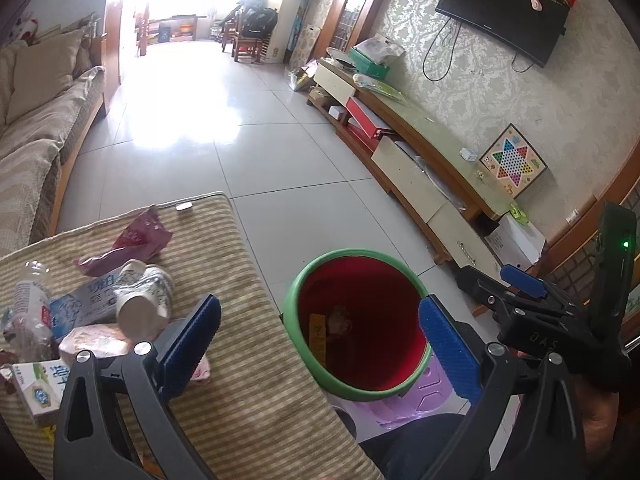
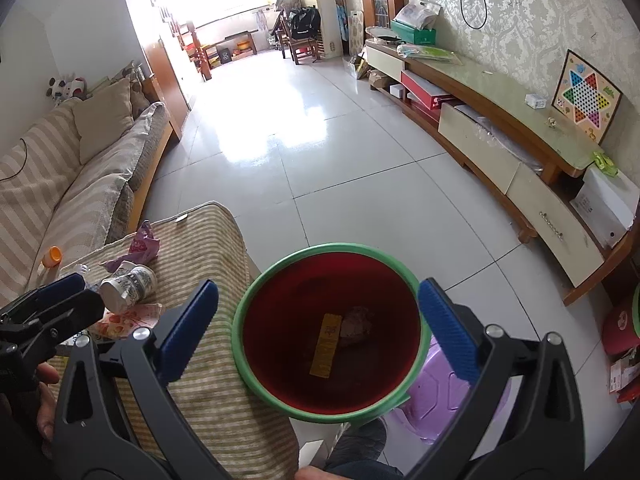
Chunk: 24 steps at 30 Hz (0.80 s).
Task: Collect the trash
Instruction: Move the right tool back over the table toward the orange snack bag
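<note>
Hovering over the red bin (image 2: 332, 336) with its green rim, the right gripper (image 2: 318, 320) stands with its blue pads spread wide and nothing between them; a yellow slip and a crumpled scrap lie on the bin's floor. The left gripper (image 1: 320, 338) is just as wide and empty, near the bin's edge. The remaining trash sits in a heap on the striped mat (image 1: 240, 360) just beside the bin: a tipped paper cup (image 1: 142, 300), a clear plastic bottle (image 1: 30, 300), a purple wrapper (image 1: 132, 240) and a small carton (image 1: 38, 392). All of it looks light and crushable; the cup wants a gentle pinch across its wall, the wrapper a grab at its bunched middle. Beyond lie pale glossy floor tiles (image 2: 340, 152), a sofa (image 2: 60, 184) and a long TV cabinet (image 2: 500, 120).
</note>
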### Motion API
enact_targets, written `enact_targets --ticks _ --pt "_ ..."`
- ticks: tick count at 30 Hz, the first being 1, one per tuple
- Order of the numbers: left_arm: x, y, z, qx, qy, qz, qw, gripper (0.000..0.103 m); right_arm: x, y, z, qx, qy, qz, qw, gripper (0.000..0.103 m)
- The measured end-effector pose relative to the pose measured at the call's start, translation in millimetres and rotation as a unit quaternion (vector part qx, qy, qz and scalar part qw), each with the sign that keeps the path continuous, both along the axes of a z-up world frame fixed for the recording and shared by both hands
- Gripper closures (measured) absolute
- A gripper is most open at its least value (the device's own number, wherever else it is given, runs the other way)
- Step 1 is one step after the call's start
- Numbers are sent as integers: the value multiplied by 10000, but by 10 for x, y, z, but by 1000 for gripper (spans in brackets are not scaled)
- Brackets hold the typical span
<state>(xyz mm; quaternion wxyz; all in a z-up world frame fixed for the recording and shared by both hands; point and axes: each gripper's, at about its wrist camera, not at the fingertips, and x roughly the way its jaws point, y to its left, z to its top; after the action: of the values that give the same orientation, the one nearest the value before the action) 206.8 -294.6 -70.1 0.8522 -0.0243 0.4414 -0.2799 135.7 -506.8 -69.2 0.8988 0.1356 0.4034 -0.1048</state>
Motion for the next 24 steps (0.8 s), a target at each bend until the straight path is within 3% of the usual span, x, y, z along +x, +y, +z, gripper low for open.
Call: enact_targets --ticks 6,11,14,18,24 --pt "-231 663 148 213 -83 432 9988 8 -90 517 198 -381 -173 102 9991 5" --pt "-542 1294 250 445 -255 778 9956 8 -129 1006 246 -48 -194 754 9970 5" --pt "-704 1689 276 495 -315 1107 9921 8 -134 1376 253 -100 -140 1216 9924 5" --pt "-824 2203 240 473 -227 1546 9866 8 -158 1791 244 -129 -124 1665 9859 5" --pt "-953 2658 61 541 -1 2009 9781 8 -130 2187 97 25 85 2109 9775 5"
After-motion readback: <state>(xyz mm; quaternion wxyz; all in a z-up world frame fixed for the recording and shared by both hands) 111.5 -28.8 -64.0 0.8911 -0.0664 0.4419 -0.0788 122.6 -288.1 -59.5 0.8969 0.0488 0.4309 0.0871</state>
